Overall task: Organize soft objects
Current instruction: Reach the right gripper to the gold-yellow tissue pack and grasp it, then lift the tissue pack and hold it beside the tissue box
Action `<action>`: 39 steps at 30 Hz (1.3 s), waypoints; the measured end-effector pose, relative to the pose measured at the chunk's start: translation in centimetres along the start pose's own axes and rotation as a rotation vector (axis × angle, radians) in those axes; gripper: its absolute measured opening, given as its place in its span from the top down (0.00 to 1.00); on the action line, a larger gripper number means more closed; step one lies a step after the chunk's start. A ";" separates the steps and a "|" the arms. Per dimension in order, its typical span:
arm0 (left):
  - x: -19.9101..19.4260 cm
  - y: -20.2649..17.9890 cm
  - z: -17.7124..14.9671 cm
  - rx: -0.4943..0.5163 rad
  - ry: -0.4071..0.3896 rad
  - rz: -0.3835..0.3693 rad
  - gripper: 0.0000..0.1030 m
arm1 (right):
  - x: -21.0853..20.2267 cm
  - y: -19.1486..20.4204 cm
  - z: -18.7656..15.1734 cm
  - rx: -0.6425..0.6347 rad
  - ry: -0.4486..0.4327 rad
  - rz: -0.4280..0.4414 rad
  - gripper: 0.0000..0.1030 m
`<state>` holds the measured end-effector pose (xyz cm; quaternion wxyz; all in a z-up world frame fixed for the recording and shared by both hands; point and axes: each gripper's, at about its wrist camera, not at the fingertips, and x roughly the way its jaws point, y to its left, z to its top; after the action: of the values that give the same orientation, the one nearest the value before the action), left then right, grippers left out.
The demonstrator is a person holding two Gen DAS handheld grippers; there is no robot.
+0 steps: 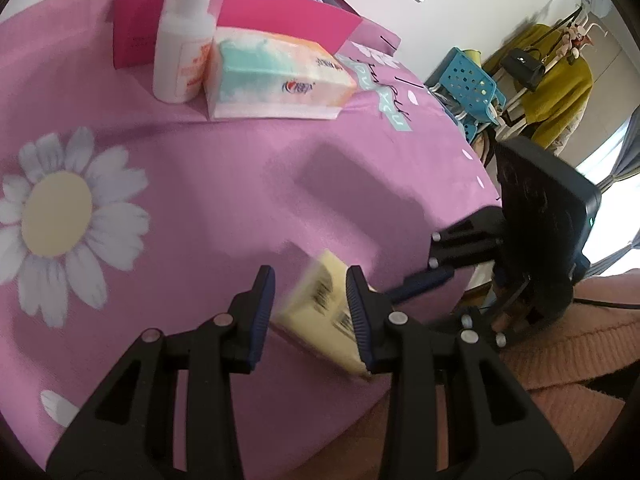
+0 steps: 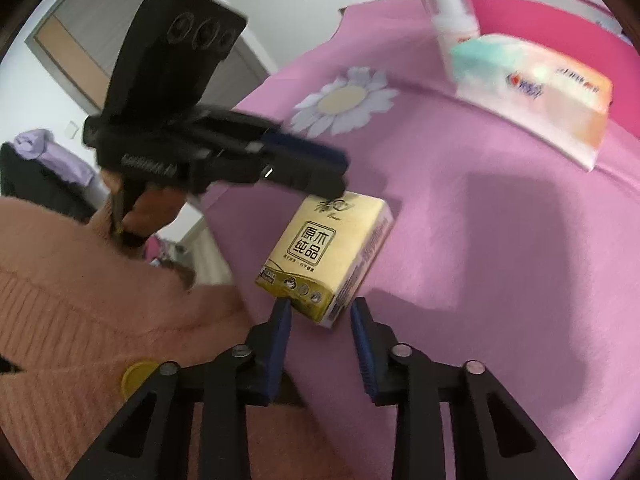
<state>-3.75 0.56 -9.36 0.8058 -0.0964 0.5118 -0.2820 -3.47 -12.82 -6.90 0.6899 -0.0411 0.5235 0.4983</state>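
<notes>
- Left wrist view, counted: one yellow tissue pack (image 1: 316, 312), one larger tissue pack (image 1: 276, 76), one white bottle (image 1: 180, 48), one pink box (image 1: 280, 16), all over a pink daisy-print cloth (image 1: 200, 184).
- Left gripper (image 1: 310, 276) clamped on the yellow tissue pack, which sits between the pads at the near right of the cloth.
- Cloth edge close on the right. Broad bare cloth ahead and to the left, and the bottle, larger pack and box well apart at the far side.
- Long axis of the held pack running away from the pads, up and leftward. Far end blurred.
- Right wrist view: same single yellow pack at centre, printed face toward the camera, tilted, long axis running from the near corner up to the left gripper's tips at its far end.
- Right gripper (image 2: 321, 304) with pads flanking the pack's near corner. Cannot tell whether they press on it.
- Open cloth to the right, a knitted sleeve (image 2: 80, 280) filling the left.
</notes>
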 end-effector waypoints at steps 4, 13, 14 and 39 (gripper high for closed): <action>0.3 0.5 0.0 -0.037 0.000 -0.002 0.63 | -0.6 -1.5 0.7 0.048 -0.055 -0.039 0.75; 1.7 0.2 0.9 -0.071 -0.009 -0.044 0.63 | -1.5 -4.2 2.2 0.145 -0.162 -0.102 0.75; 1.8 0.2 0.9 -0.076 -0.009 -0.046 0.63 | -1.7 -4.4 2.3 0.152 -0.172 -0.107 0.75; 2.9 -0.2 1.8 -0.053 0.005 -0.031 0.63 | -2.8 -5.7 1.4 0.269 -0.216 -0.065 0.73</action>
<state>-1.36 -1.50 -10.71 0.7973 -0.1248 0.5194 -0.2810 1.77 -16.62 -6.78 0.7570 0.0887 0.5069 0.4027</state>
